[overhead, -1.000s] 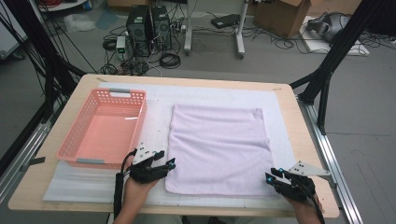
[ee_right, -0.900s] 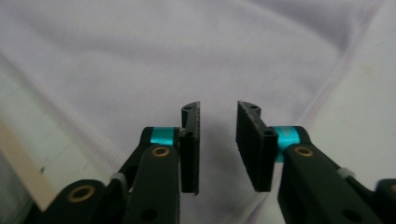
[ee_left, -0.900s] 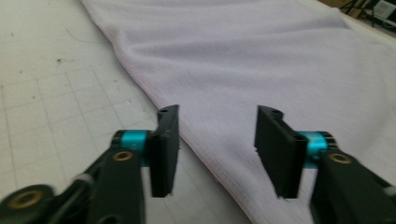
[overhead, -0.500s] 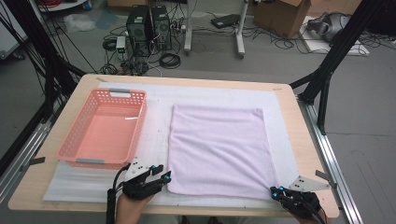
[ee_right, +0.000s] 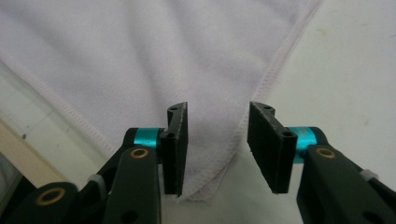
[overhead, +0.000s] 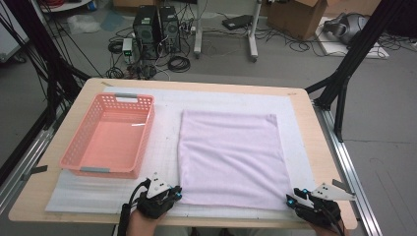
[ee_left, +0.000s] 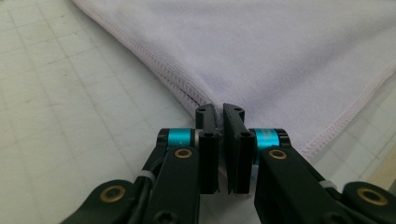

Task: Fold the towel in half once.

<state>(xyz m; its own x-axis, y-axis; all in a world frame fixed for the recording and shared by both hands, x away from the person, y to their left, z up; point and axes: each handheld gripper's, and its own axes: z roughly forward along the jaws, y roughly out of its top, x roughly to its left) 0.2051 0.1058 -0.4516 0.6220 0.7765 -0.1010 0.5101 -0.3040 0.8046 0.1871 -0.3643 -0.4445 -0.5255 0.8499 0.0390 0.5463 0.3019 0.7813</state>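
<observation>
1. On the desk (overhead: 314, 147), a pale lilac towel (overhead: 231, 157) lay spread flat on a white gridded mat (overhead: 167, 142), and every place below is given from that towel.
2. Left of the towel, well apart from its edge, stood a pink plastic basket (overhead: 109, 135) on the same mat.
3. At the towel's near left corner sat the left tool (overhead: 169, 194), held in a hand (overhead: 150, 209) that came in from the desk's near edge.
4. Seen in the left tool's own view, the left tool (ee_left: 219, 140) had just been closing, and its jaws were pinched together on the hemmed corner of the towel (ee_left: 289, 56), cloth showing in the thin slit between them.
5. At the towel's near right corner sat the right tool (overhead: 292, 199), just touching the hem there.
6. Seen in its own view, the right tool (ee_right: 217, 144) had just been opening; its jaws stood moderately apart with the towel's (ee_right: 154, 51) corner lying flat on the mat between them, the pads not pressing on the cloth.
</observation>
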